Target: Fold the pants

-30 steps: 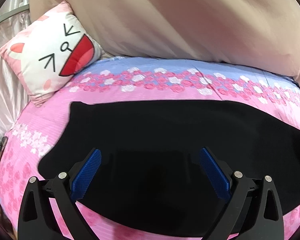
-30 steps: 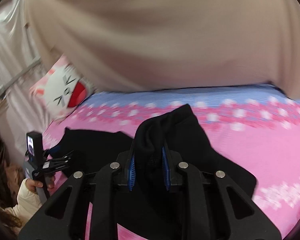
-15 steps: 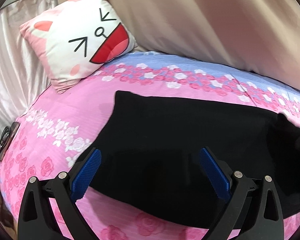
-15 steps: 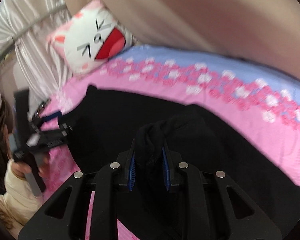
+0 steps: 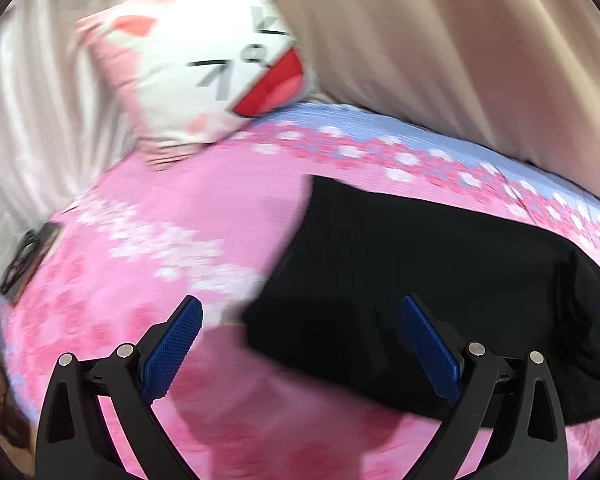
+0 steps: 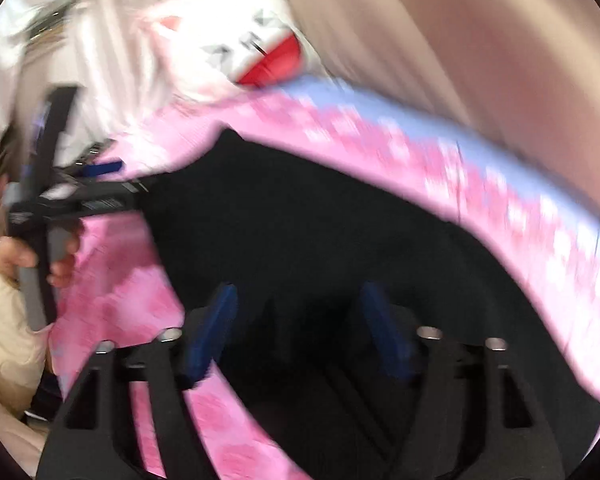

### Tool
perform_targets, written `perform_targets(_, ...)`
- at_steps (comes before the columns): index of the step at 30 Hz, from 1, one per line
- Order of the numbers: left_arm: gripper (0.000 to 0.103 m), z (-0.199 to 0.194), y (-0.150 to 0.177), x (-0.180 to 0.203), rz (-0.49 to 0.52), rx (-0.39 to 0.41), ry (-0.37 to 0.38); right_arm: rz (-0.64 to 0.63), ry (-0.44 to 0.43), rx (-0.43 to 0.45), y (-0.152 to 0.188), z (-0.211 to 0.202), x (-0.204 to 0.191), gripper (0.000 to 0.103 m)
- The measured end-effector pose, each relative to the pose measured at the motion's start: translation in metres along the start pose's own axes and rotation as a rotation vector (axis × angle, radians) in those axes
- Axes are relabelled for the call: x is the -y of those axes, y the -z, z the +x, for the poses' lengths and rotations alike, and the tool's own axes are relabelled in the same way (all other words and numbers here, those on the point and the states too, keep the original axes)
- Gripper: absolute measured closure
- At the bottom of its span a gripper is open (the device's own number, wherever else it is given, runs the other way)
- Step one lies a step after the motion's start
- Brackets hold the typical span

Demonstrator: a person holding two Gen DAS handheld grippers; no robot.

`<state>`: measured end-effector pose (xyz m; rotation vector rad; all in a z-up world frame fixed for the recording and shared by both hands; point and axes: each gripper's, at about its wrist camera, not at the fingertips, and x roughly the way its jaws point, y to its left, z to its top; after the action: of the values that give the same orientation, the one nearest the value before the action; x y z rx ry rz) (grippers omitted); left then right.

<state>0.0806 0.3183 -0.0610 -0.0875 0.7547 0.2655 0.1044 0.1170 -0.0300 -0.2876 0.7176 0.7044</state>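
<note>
Pants (image 5: 440, 280), black, flat on pink bedspread (image 5: 172, 240); folds blurred. Left gripper (image 5: 300, 340), right gripper (image 6: 298, 328) wide open, empty.

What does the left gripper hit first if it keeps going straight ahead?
Probably the near left edge of the black pants: the left gripper, jaws open, points right at that edge, with pink bedsheet beside it. Blur and fisheye leave depth unclear.
</note>
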Motion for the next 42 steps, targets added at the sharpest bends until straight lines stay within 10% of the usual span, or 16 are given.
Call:
perform_targets(6, 0.006, -0.021, 0.005, -0.076, -0.071, 0.021, -0.210, -0.194, -0.088, -0.061, -0.053, 0.069, -0.096, 0.012)
perform_targets(12, 0.006, -0.038, 0.026, -0.118, -0.142, -0.007, -0.245, -0.287, -0.013, -0.181, -0.060, 0.165, -0.156, 0.014)
perform_targets(17, 0.006, -0.044, 0.034, -0.109, -0.105, -0.015, -0.199, -0.160, 0.036, -0.152, -0.064, 0.183, -0.140, 0.048)
perform_targets(19, 0.006, -0.045, 0.031, -0.094, -0.074, -0.007, -0.166, -0.059, 0.009, -0.131, -0.070, 0.172, -0.121, 0.089)
perform_targets(29, 0.006, -0.060, 0.000, 0.039, 0.131, 0.083, 0.093, 0.511, -0.168, 0.188, -0.037, -0.012, 0.047, 0.090)
perform_targets(42, 0.006, -0.082, 0.021, 0.268, 0.400, 0.034, 0.462, 1.005, 0.070, 0.347, 0.210, -0.186, 0.205, 0.090)
